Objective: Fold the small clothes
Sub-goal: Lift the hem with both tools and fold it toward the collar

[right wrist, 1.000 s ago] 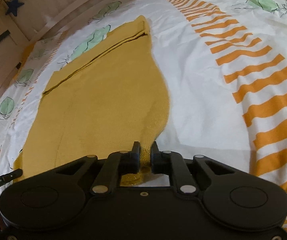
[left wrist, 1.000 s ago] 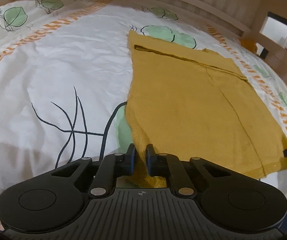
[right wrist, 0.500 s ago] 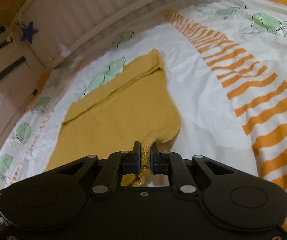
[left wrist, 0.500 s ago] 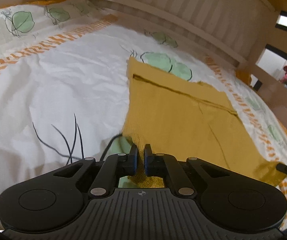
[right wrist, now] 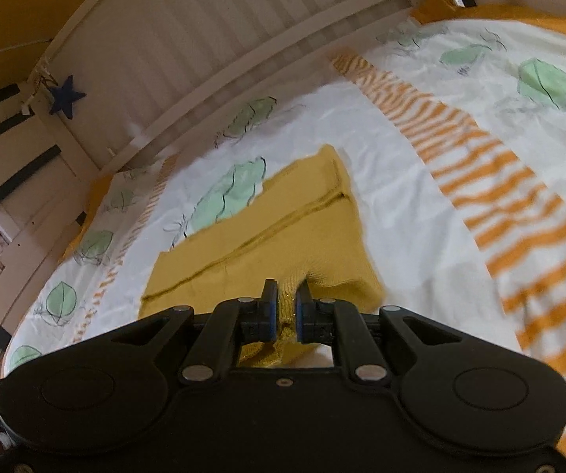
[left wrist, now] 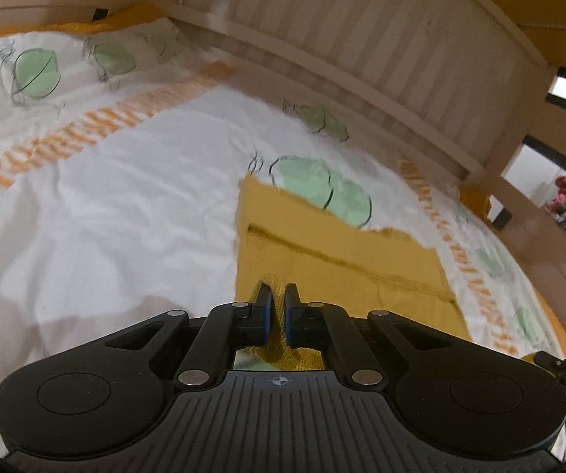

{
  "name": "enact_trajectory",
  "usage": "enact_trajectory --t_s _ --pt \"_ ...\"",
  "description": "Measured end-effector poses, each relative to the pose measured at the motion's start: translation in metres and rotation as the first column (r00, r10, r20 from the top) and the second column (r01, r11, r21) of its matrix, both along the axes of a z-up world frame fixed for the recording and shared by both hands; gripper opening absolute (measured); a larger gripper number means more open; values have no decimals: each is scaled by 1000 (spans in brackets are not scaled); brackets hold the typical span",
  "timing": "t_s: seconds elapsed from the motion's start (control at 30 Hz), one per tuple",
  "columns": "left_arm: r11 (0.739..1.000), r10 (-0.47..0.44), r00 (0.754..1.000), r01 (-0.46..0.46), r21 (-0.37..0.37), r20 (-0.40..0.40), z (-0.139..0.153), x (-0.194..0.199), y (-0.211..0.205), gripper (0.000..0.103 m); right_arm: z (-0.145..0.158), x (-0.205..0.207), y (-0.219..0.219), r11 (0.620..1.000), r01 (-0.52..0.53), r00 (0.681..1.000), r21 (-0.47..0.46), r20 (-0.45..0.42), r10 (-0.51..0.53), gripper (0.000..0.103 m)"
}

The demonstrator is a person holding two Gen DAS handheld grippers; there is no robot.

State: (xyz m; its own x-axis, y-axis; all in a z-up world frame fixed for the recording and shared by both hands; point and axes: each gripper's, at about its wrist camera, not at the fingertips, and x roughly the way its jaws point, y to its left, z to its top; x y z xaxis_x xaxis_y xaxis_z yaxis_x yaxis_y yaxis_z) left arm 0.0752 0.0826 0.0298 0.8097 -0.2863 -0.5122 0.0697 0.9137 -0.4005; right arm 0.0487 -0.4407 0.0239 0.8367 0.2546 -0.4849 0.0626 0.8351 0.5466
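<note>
A: Where is the mustard knit garment [left wrist: 342, 260] right now?

B: It lies on the printed bed sheet [left wrist: 105, 205], with its far edge toward the slatted headboard [left wrist: 361, 39] and its near edge raised off the sheet. Starting on the left: the left gripper [left wrist: 275, 307] has its fingers closed on the near left corner, with knit bunched between the blue pads.

A: And the other side?

B: The right gripper [right wrist: 286, 309] is pinched on the near right corner the same way, and a fold of yellow knit hangs under its fingers. The far part rests flat, nearer the headboard.

A: How will it behave?

B: I judge it light, soft and limp. It should drape and sag between the two grips rather than hold any shape. The ribbed knit looks grippy, not slippery, and nothing about it is fragile.

A: Best place to hold?

B: Probably right at the corners, as now, keeping both level so the hem comes down parallel to the dark seam line [left wrist: 346, 260] toward the headboard.
</note>
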Motion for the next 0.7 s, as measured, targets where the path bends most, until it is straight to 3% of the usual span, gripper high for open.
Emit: enact_trajectory --t_s 0.17,0.43,0.7 --pt "1000 5 999 -5 -5 36 16 34 -5 6 15 34 -1 1000 -6 1000 -14 31 6 16" --pt "998 36 999 -34 -57 32 21 94 -9 6 30 101 -7 1000 5 998 -20 66 -3 16" --pt "997 62 998 -62 -47 10 12 151 -16 6 15 166 -13 999 47 998 -9 33 -46 16"
